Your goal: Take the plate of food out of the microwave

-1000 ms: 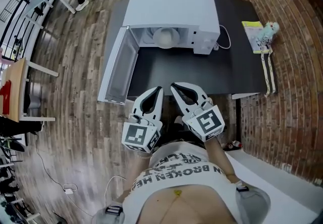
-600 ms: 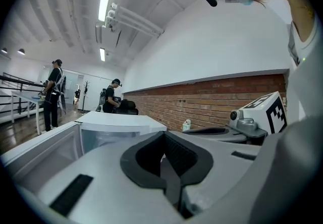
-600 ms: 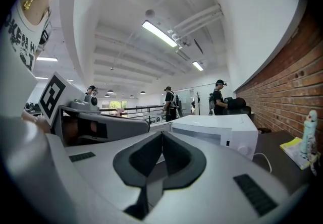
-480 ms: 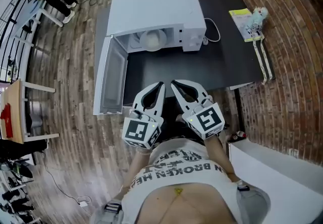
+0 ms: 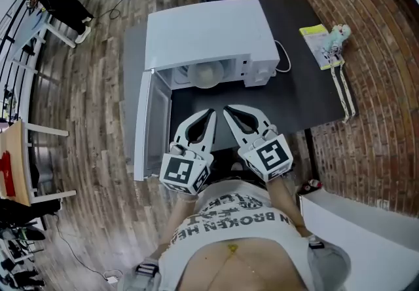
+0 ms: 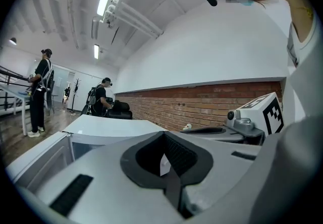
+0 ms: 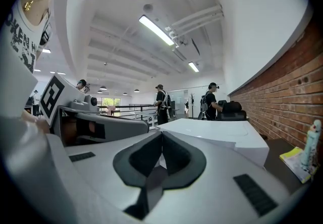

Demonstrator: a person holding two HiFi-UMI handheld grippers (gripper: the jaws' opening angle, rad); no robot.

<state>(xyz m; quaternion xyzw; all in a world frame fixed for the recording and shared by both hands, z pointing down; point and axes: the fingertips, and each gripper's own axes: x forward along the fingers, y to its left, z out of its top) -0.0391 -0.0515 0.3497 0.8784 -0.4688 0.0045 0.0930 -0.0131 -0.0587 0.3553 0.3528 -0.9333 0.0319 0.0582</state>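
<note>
Swinging out toward 9 o'clock, the microwave door [image 5: 152, 122] leaves the cavity mouth clear. At the near edge, the left gripper [image 5: 208, 115] hangs with its fingers pressed together and empty, probably poised to reach. The plate of food [image 5: 208, 75] sits inside the microwave [image 5: 206, 31] at 12 o'clock. The right gripper [image 5: 227, 111] is likewise closed and empty. Bare desk [image 5: 288, 93] spreads toward 3 o'clock.

We carry two matching tools. The left gripper [image 5: 209, 115] and right gripper [image 5: 226, 111] have pale grey shells with dark grey jaw linings. Each bears a marker cube [image 5: 184, 174] printed with black-and-white squares. We wear a white T-shirt [image 5: 229, 217] with dark lettering. The grey shoulder straps [image 5: 330, 260] may belong to a harness.
</note>
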